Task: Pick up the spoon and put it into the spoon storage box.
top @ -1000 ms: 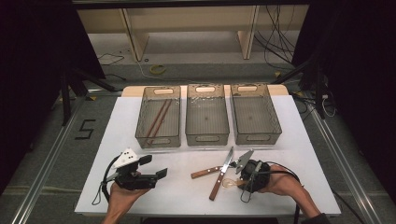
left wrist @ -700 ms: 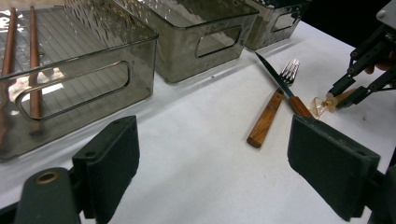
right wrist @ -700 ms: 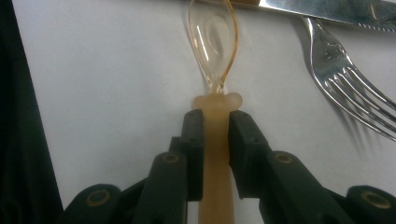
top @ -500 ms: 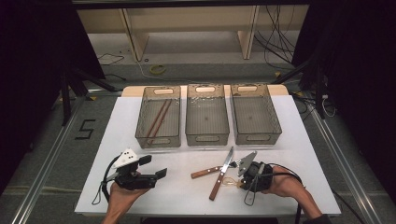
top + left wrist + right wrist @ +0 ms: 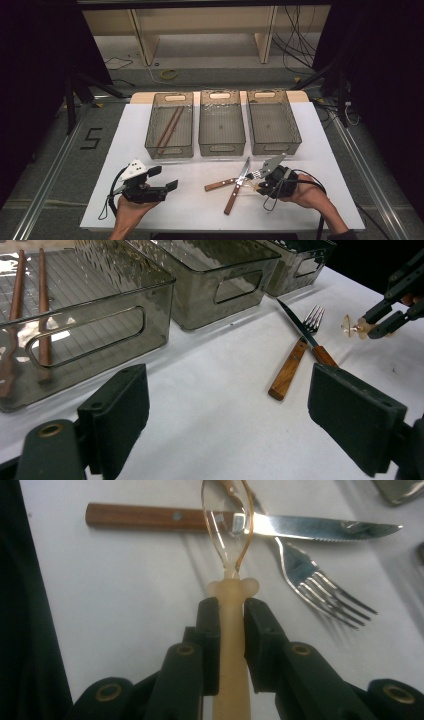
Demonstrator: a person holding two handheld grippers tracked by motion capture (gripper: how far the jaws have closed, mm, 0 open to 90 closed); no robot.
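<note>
The right gripper [image 5: 231,615] is clamping a clear spoon [image 5: 227,525] at mid-frame, above the knife [image 5: 240,522]. The left gripper [image 5: 227,415] is gaping wide at the bottom.

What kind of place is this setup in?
Probably a lab or recording workspace: a white-topped table ringed by dark curtains, cables trailing across the floor, and a "5" marker on it.

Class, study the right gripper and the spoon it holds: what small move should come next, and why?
Probably a small lift. The right gripper is shut on the spoon by its pale handle, with the clear bowl low over the knife and fork. Raising it first should clear them before carrying it toward the empty middle bin or right bin.
</note>
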